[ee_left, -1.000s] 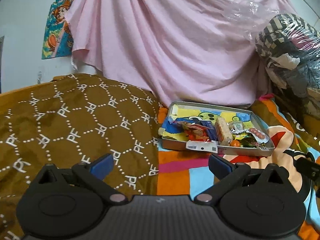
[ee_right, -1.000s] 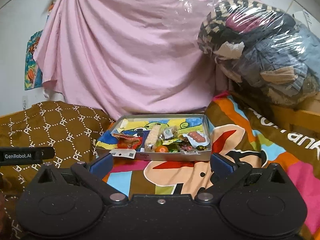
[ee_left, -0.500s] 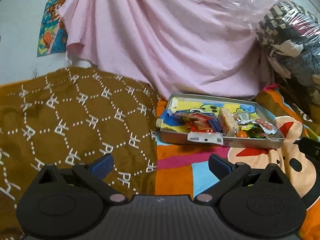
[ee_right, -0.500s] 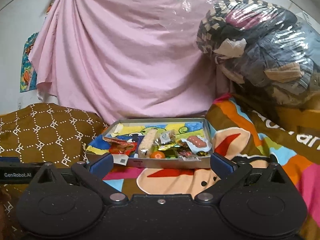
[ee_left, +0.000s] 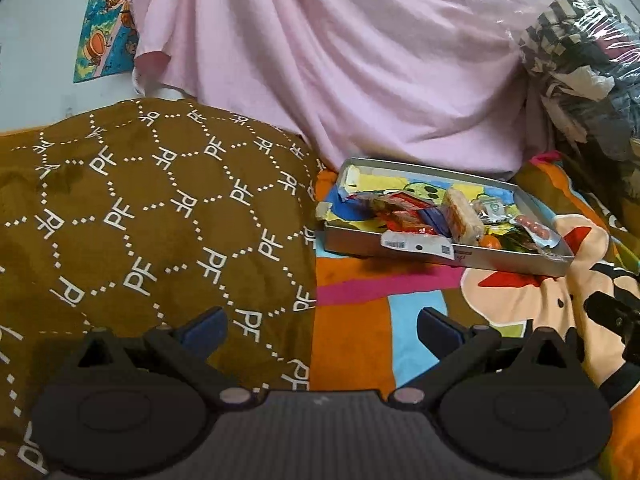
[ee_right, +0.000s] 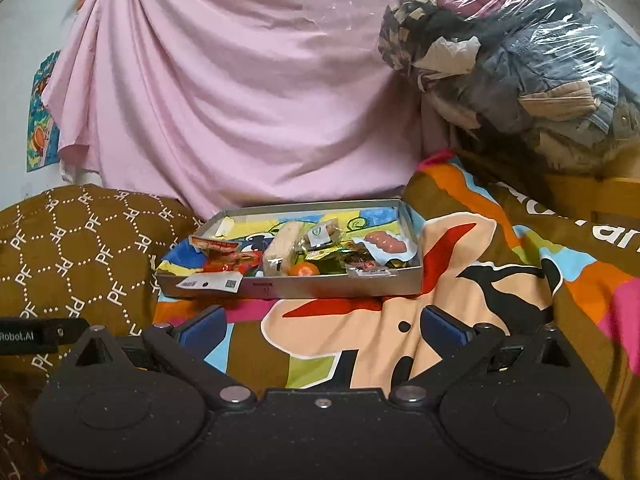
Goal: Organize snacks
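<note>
Both empty and spread wide: left gripper (ee_left: 322,326), right gripper (ee_right: 324,324). Ahead of both, well apart, snacks (ee_right: 320,252) heaped in shallow tray (ee_right: 328,286). Likely light, crinkly, slippery wrappers; best pinched at a sealed edge, gently.

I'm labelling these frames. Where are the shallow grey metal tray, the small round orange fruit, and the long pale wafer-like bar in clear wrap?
Shallow grey metal tray (ee_right: 332,286): right wrist view, front wall.
Small round orange fruit (ee_right: 303,269): right wrist view, its middle.
Long pale wafer-like bar in clear wrap (ee_right: 281,249): right wrist view, mid-length.
</note>
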`<state>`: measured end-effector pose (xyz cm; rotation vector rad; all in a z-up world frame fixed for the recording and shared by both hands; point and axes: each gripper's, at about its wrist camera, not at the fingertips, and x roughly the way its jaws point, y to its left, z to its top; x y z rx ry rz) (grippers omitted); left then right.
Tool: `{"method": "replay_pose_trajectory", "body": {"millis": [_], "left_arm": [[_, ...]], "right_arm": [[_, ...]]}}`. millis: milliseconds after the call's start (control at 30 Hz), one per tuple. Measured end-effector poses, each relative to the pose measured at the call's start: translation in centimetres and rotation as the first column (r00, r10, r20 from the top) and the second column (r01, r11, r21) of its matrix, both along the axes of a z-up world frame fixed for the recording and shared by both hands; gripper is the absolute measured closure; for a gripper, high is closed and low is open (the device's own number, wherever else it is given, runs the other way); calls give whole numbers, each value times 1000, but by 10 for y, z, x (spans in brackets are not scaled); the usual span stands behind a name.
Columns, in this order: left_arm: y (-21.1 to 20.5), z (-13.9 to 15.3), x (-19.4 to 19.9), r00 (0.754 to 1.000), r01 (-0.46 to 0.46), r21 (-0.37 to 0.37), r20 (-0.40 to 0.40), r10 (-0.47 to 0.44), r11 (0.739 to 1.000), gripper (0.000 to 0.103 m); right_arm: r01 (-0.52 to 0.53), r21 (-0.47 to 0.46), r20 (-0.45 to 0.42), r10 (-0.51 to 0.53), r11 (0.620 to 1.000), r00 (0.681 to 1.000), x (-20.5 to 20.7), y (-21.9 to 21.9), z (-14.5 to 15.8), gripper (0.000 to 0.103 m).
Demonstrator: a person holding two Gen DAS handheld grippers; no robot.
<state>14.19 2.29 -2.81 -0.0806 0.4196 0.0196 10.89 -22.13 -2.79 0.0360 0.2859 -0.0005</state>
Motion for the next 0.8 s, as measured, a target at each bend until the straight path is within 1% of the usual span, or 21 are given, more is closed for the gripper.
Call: {"method": "replay_pose_trajectory", "body": {"millis": [100, 267, 400, 600, 800], "left_arm": [[0, -1, 0, 1000, -1, -7, -1, 1, 1000, 0], [-2, -1, -1, 1000, 6, 12, 5, -6, 1000, 0], [-4, -1, -2, 1000, 9, 8, 0, -9, 1000, 0], [-6, -1, -3, 1000, 14, 20, 2, -14, 1000, 0], [-6, -2, -2, 1000, 12, 17, -2, -12, 1000, 0]], "right_arm": [[-10, -4, -1, 10, 1000, 1000, -1, 2, 0, 1], [-10, -13, 3, 10, 1000, 1000, -3, 3, -1, 1], [-7, -10, 11, 7, 1000, 1000, -4, 2, 0, 1], [-9, -14, 7, 9, 1000, 1000, -4, 2, 0, 1], [-9, -10, -2, 9, 1000, 1000, -3, 3, -1, 1]]}}
